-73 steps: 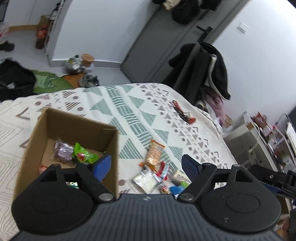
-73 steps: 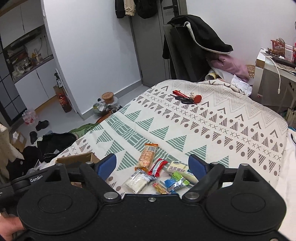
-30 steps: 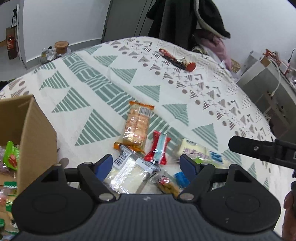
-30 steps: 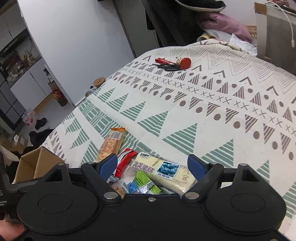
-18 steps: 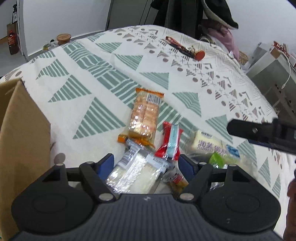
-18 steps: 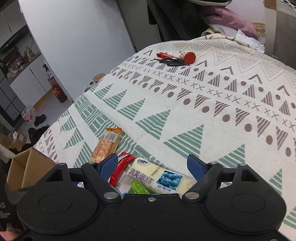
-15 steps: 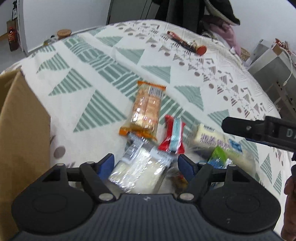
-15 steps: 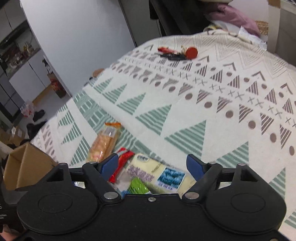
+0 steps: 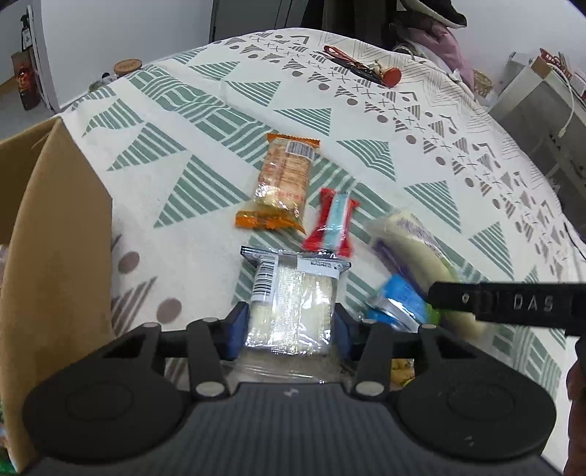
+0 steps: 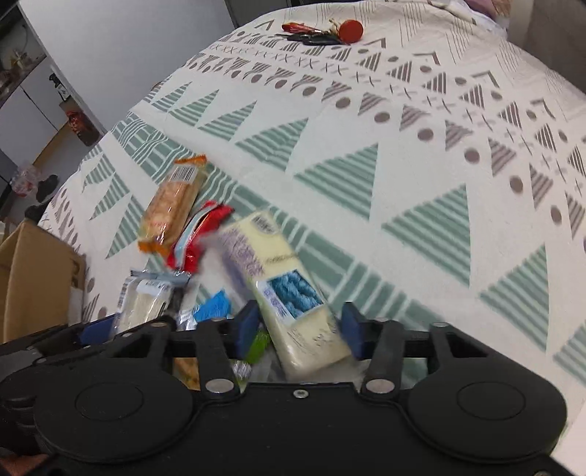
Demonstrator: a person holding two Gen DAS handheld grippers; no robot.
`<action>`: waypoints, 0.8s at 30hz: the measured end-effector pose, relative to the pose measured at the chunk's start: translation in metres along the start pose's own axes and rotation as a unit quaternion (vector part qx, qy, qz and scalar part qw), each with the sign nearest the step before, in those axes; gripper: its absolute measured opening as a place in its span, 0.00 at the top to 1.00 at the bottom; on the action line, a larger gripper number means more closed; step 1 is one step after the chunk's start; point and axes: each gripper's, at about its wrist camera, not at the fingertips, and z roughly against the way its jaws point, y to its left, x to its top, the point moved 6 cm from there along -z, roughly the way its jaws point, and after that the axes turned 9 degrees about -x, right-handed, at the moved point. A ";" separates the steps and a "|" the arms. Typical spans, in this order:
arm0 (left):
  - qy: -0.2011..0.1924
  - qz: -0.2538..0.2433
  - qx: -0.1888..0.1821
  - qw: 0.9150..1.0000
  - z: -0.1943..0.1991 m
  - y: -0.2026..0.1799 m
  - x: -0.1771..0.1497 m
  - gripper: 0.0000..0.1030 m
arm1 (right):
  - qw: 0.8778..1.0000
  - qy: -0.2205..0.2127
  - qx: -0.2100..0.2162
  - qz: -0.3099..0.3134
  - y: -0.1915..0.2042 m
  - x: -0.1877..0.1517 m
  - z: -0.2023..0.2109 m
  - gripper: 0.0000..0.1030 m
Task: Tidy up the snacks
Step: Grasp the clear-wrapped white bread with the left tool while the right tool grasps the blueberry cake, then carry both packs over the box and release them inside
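Snacks lie in a heap on the patterned bedspread (image 9: pixel 205 121). My left gripper (image 9: pixel 290 326) is shut on a clear packet of white crackers (image 9: pixel 293 300), its blue pads pressing both sides. My right gripper (image 10: pixel 300 329) is shut on a cream packet with a blue picture (image 10: pixel 282 278), which looks blurred. An orange cracker pack (image 9: pixel 285 183) and a red and light-blue bar (image 9: pixel 331 223) lie just beyond. A small blue packet (image 9: pixel 399 300) sits between the two held packets. The open cardboard box (image 9: pixel 55 238) stands at the left.
A bunch of keys with a red tag (image 10: pixel 322 33) lies at the far end of the bed. The black body of the right gripper (image 9: pixel 512 302) crosses the left wrist view at the right. A bottle and floor clutter (image 10: pixel 78 124) lie beyond the bed's left edge.
Both grippers came down onto the heap and went from open to shut, the left on the white cracker packet, the right on the cream packet.
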 end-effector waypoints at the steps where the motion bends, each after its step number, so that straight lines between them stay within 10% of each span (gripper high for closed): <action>1: -0.001 0.004 -0.003 1.000 0.003 0.000 -0.001 0.55 | 1.000 0.000 -0.001 0.002 0.000 -0.003 0.002 0.65; 24: -0.097 0.041 -0.062 0.992 0.125 0.008 0.005 0.57 | 0.995 -0.079 0.059 -0.034 0.041 -0.025 0.105 0.72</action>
